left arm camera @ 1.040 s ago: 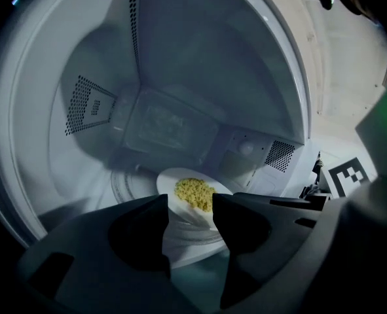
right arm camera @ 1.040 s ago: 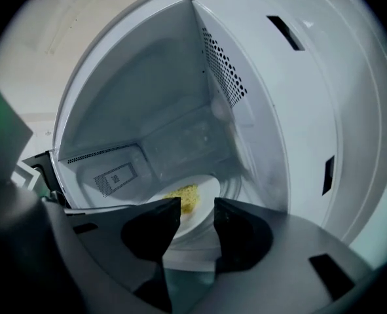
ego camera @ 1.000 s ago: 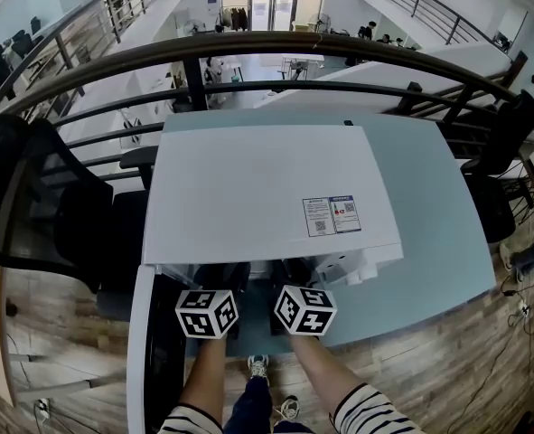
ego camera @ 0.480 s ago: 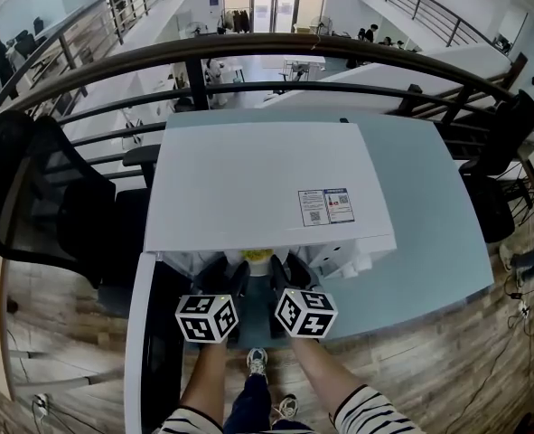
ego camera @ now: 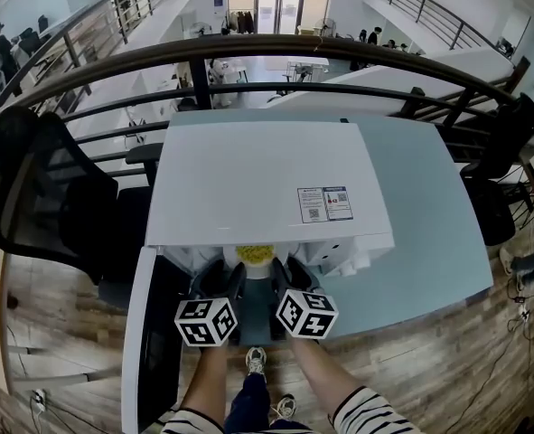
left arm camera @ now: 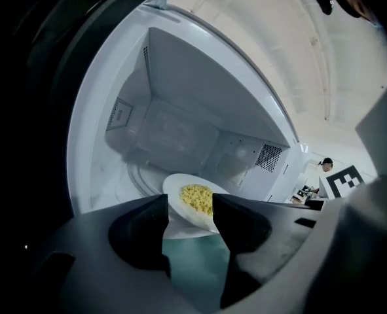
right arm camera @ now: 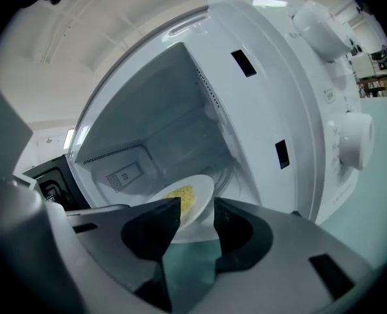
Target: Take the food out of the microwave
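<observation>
Pinching opposite rims of the white plate (left arm camera: pixel 173 191) with left tool (left arm camera: pixel 190 208) and right tool (right arm camera: pixel 197 208) — jaws pressed onto it, tilted. Holding the yellow food (left arm camera: pixel 196 199) on that plate at the open microwave's (ego camera: pixel 257 188) mouth, above the teal desk (ego camera: pixel 429 233).

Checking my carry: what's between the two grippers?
The white plate of yellow food, with left gripper and right gripper each clamping its rim; the head view shows it.
</observation>
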